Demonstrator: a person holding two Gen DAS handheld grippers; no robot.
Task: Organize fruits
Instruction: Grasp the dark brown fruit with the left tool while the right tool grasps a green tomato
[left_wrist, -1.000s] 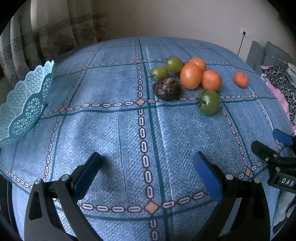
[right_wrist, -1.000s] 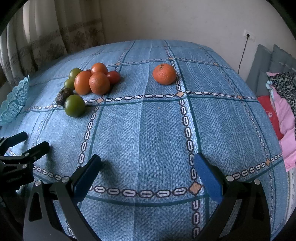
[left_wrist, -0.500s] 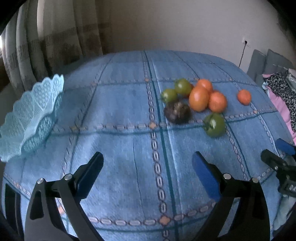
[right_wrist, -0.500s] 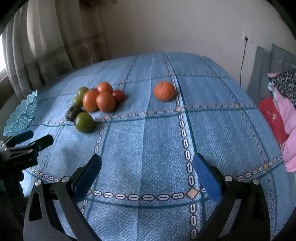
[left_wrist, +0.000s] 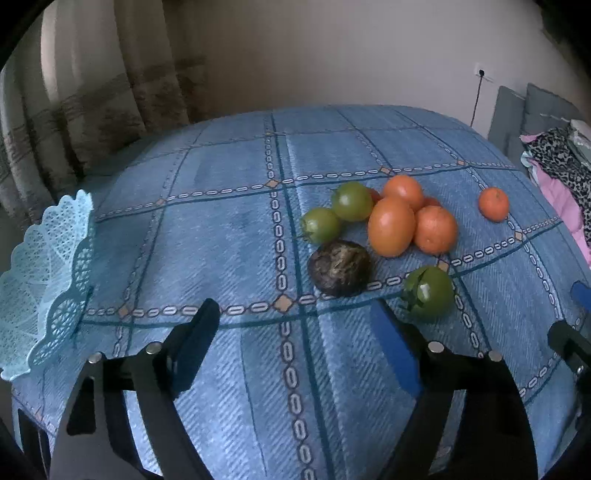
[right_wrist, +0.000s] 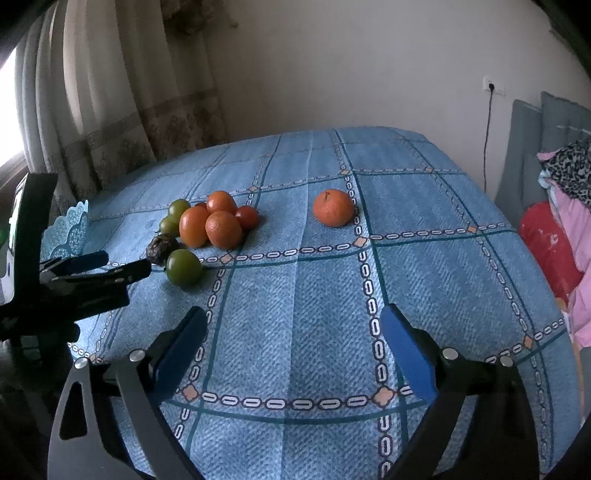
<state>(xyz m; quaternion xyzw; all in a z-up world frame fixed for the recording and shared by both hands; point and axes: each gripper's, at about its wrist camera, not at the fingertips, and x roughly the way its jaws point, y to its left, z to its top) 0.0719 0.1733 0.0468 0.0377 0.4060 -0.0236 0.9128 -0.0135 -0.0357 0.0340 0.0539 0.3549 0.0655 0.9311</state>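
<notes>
A cluster of fruit lies on the blue tablecloth (left_wrist: 221, 229): a dark wrinkled fruit (left_wrist: 340, 267), a green tomato (left_wrist: 428, 291) near it, two more green ones (left_wrist: 320, 224), and orange fruits (left_wrist: 391, 226). One mandarin (left_wrist: 493, 204) (right_wrist: 333, 207) sits apart to the right. A pale blue lattice basket (left_wrist: 44, 273) stands at the table's left edge. My left gripper (left_wrist: 295, 332) is open, just short of the dark fruit, holding nothing. My right gripper (right_wrist: 291, 339) is open and empty over bare cloth, well short of the mandarin.
Curtains hang behind the table on the left. Clothes and cushions (right_wrist: 565, 206) are piled to the right, past the table's edge. A wall socket with a cable (right_wrist: 489, 110) is on the back wall. My left gripper's fingers (right_wrist: 92, 266) show in the right wrist view.
Both grippers have risen and tilted up, so more wall and curtain show. The left one has moved closer to the fruit cluster. No fruit has moved; both stay open.
</notes>
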